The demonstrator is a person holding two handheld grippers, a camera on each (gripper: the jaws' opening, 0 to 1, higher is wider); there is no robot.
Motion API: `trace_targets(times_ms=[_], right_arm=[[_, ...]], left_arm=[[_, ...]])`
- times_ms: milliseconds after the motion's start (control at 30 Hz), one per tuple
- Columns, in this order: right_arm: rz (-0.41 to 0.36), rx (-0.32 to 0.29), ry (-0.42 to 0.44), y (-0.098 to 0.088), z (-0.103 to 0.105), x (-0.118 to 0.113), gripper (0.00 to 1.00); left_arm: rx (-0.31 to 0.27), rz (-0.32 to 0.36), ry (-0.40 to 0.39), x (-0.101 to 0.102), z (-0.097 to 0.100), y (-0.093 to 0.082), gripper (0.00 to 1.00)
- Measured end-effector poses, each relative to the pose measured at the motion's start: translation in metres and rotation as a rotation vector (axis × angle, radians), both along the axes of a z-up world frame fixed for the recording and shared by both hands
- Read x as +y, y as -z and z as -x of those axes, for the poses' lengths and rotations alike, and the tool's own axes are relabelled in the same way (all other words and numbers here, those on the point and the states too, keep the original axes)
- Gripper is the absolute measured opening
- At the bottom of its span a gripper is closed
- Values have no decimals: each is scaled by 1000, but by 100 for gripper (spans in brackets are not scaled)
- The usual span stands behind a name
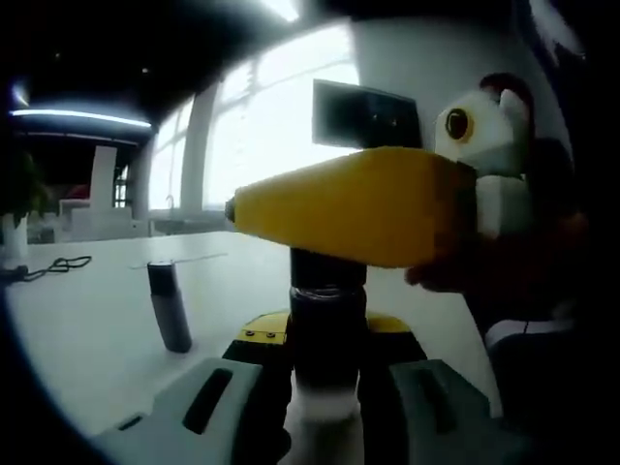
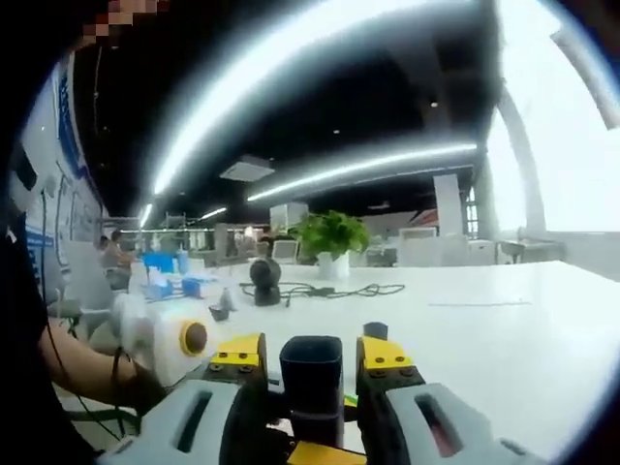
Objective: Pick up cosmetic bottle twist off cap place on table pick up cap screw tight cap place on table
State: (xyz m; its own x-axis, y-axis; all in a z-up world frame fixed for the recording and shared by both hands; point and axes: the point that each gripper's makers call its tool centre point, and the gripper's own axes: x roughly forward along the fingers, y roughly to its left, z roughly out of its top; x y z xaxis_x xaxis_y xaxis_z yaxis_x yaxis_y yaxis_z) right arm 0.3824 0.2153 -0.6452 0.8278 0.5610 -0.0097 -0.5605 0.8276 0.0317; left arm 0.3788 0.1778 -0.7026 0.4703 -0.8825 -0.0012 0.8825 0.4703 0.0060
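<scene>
In the left gripper view, the left tongs are closed around a dark cosmetic bottle held upright above the white counter, with the yellow right tongs crossing just over its top. In the right gripper view, the right tongs are clamped on the bottle's dark cap. A separate dark stick-shaped object stands on the counter nearby. The cap looks mid-twist, so holding the bottle steady and turning squarely about its axis should help.
</scene>
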Motion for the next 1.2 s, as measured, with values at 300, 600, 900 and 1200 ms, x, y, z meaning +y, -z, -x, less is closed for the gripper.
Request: trace_targets(times_ms=[300,600,900,1200], right_arm=[[12,3,60,1,-4,-1,21],[41,0,39,1,-1,2,17],[70,-3,-27,2,2,5,17],[73,-14,-150,1,5,9,17]], left_arm=[[-1,0,-1,0,0,0,15],[-1,1,0,0,0,0,15],[-2,1,12,-1,2,0,15],[-6,-1,16,-2,3,-1,15]])
